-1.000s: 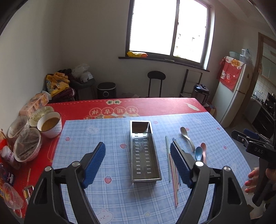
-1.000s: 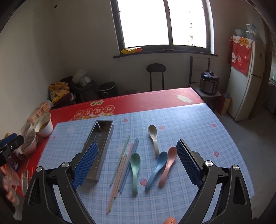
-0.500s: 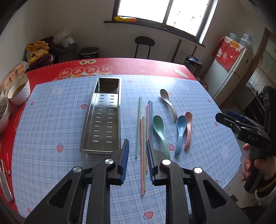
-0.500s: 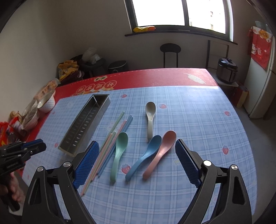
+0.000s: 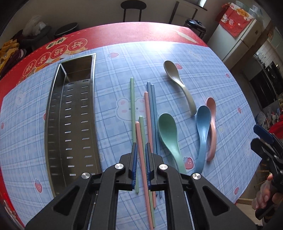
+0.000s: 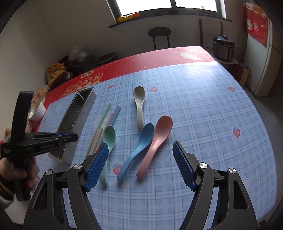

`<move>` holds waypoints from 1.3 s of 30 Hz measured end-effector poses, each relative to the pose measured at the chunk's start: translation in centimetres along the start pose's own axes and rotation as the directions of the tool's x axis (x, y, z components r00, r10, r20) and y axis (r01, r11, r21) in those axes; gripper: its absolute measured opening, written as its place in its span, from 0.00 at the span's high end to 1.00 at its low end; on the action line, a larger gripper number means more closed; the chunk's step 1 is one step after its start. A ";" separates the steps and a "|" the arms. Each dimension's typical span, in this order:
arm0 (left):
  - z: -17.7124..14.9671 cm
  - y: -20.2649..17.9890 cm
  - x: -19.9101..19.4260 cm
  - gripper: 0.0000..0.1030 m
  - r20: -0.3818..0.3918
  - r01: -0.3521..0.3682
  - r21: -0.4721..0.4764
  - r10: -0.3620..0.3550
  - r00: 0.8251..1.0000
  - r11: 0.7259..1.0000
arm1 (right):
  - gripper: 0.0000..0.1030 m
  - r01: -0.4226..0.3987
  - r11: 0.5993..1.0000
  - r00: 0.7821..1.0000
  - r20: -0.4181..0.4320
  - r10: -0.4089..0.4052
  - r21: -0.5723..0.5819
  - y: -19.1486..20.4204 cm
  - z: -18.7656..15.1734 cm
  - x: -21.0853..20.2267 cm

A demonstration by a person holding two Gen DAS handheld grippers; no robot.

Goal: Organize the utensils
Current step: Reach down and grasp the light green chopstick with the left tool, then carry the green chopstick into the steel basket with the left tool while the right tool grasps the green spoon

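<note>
The left gripper has its fingers nearly clenched astride the pink chopstick, whose long axis runs straight ahead beside the steel tray. The right gripper, fingers closing on nothing, hovers over the blue spoon on the surface.

Bright window (daylit) above black chair, white fridge.

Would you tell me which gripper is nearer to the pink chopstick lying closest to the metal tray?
Left. The left gripper has its jaws around that pink chopstick, beside the metal tray. The right gripper is off to the side, closing over the blue spoon and pink spoon.
</note>
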State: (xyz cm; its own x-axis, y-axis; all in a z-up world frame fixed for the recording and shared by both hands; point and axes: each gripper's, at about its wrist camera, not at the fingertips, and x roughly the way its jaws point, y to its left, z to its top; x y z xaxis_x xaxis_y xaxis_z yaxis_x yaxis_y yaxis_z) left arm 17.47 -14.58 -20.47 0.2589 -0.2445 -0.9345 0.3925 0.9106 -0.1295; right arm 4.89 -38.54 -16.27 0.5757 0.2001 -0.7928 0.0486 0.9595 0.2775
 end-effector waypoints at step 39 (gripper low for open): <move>3.1 1.6 6.5 0.95 -0.094 -0.084 -0.059 0.078 0.992 0.995 | 0.34 -0.022 0.995 0.999 -0.043 0.026 0.093 -3.2 1.1 4.2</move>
State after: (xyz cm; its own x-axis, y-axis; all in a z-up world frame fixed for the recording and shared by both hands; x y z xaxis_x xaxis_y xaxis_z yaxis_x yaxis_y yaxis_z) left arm 22.45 -15.77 -25.70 0.2044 -0.1397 -0.9689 0.3168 0.9459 -0.0696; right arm 8.04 -40.99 -19.86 0.5410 0.2335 -0.8080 0.1114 0.9323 0.3440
